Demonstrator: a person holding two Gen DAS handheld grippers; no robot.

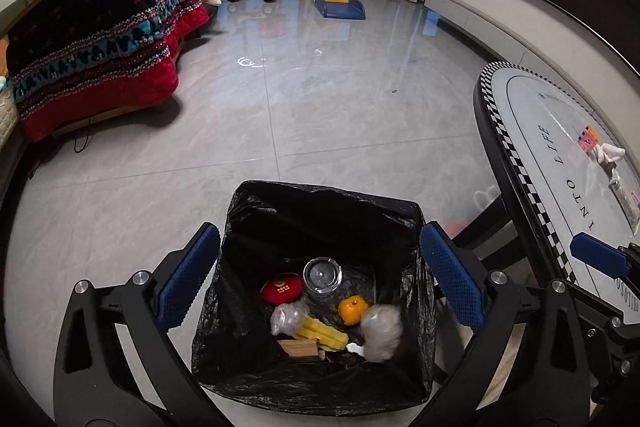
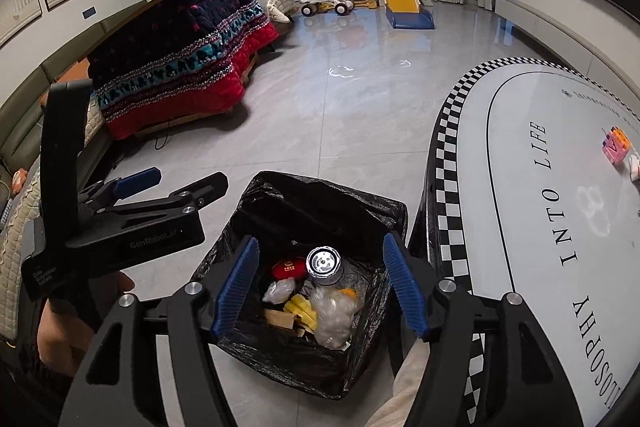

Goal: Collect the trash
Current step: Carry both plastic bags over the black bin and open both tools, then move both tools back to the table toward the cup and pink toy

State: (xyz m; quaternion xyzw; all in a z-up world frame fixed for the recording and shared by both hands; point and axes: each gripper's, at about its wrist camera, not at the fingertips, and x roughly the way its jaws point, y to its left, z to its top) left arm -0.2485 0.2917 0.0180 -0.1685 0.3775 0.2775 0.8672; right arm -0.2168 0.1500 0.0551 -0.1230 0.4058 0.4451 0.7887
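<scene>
Now both my grippers, left (image 1: pixel 320 283) and right (image 2: pixel 320 287), hang over the bin (image 1: pixel 320 203), fingers wide and empty; next I reach for bench (image 2: pixel 500 187) litter

Bench (image 2: pixel 500 155) cut off by the right edge in both views; small pink block (image 2: pixel 616 145) and white item (image 2: pixel 635 163) on it too small to identify, the latter clipped; wooden piece (image 1: pixel 300 349) in the bin (image 1: pixel 320 199) partly hidden under yellow scraps (image 1: pixel 324 335); red pouch (image 2: pixel 289 267) print illegible.
</scene>
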